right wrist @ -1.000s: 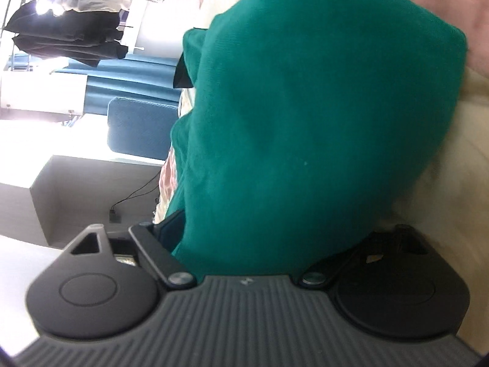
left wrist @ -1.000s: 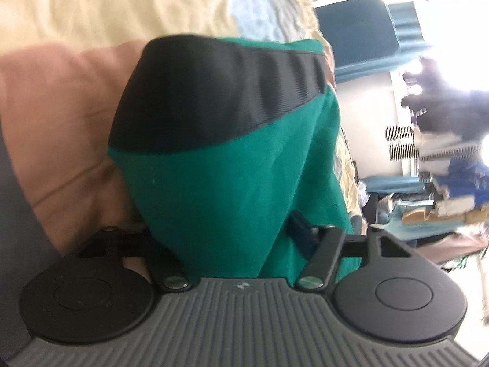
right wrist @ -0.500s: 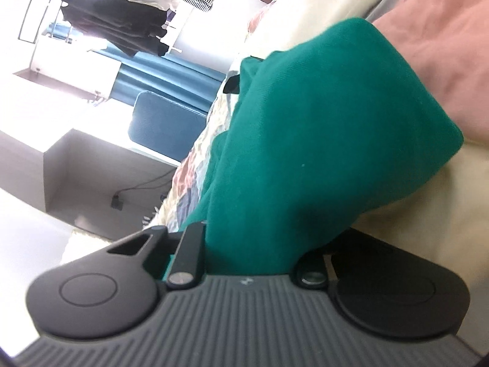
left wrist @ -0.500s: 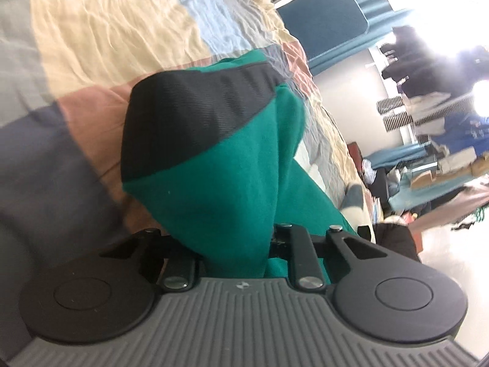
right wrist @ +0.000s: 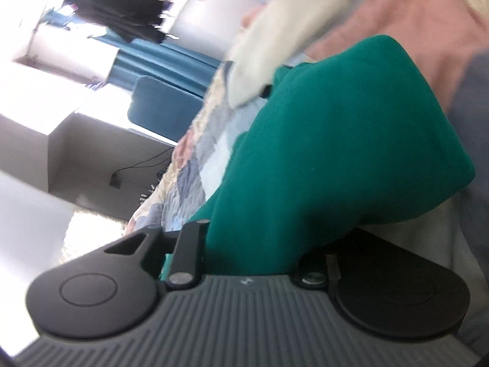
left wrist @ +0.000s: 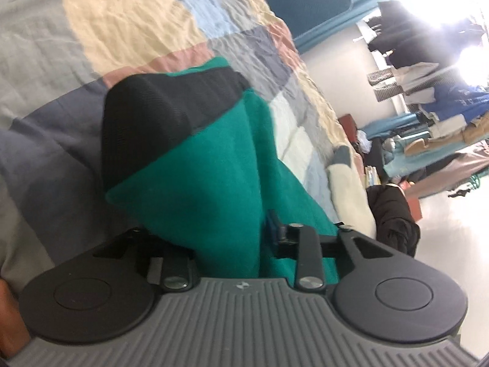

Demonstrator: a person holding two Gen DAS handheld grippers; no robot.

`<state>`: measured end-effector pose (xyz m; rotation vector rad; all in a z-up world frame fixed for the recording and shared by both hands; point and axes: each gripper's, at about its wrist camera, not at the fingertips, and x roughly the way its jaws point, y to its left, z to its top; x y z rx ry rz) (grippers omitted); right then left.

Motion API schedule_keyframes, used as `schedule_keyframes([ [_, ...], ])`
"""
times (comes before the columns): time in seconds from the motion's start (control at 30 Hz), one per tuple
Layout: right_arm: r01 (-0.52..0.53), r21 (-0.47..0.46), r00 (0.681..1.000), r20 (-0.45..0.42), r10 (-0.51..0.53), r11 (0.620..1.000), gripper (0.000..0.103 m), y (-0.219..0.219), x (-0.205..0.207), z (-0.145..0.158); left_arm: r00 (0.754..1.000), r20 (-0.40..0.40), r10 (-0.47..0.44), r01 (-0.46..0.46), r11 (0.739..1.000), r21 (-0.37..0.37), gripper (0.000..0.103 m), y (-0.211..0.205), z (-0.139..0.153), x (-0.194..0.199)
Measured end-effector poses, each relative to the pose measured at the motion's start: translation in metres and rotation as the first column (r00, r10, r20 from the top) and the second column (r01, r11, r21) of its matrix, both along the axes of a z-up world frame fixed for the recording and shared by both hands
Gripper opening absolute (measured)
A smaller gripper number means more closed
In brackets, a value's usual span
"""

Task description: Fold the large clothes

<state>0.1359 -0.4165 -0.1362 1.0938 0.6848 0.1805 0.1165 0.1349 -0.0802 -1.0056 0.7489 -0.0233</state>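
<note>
Nearest in the left wrist view, the left gripper [left wrist: 232, 244] has a bunched fold of the green garment [left wrist: 214, 177] running down between its jaws; they have just been opening a little, and whether the pads press the cloth is hidden under the fabric. The right gripper [right wrist: 253, 257] shows the same picture: green knit fills its gap, the jaws have likewise just eased apart, and the grip cannot be judged. The garment looks soft, thick and limp, draping in heavy folds off both tools, so it will likely sag and slide unless pinched deep at a doubled edge. Its black ribbed band [left wrist: 165, 113], probably firmer, seems the better hold. Beyond, the rest trails onto the patchwork quilt [left wrist: 128, 30].
</note>
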Motion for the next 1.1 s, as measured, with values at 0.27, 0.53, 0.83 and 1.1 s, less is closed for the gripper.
schedule_keyframes([
  [0.27,-0.048,0.035,0.986,0.164,0.041,0.998,0.057,0.003,-0.012,0.024,0.981,0.191,0.034,-0.014,0.995,-0.102,0.063,0.017,0.023,-0.018],
  [0.53,-0.062,-0.068,0.975,0.207,0.075,0.996,0.057,0.010,0.035,0.042,0.964,0.264,-0.020,0.020,1.000,0.004,0.066,0.004,0.048,0.023],
  [0.83,-0.062,-0.227,0.971,0.214,0.112,0.972,0.057,0.018,0.099,0.062,0.930,0.364,-0.047,-0.011,0.988,0.154,0.068,0.000,0.073,0.097],
  [1.1,-0.052,-0.410,0.953,0.253,0.168,0.911,0.056,0.033,0.132,0.059,0.949,0.298,-0.106,0.004,0.946,0.323,0.068,-0.019,0.046,0.163],
])
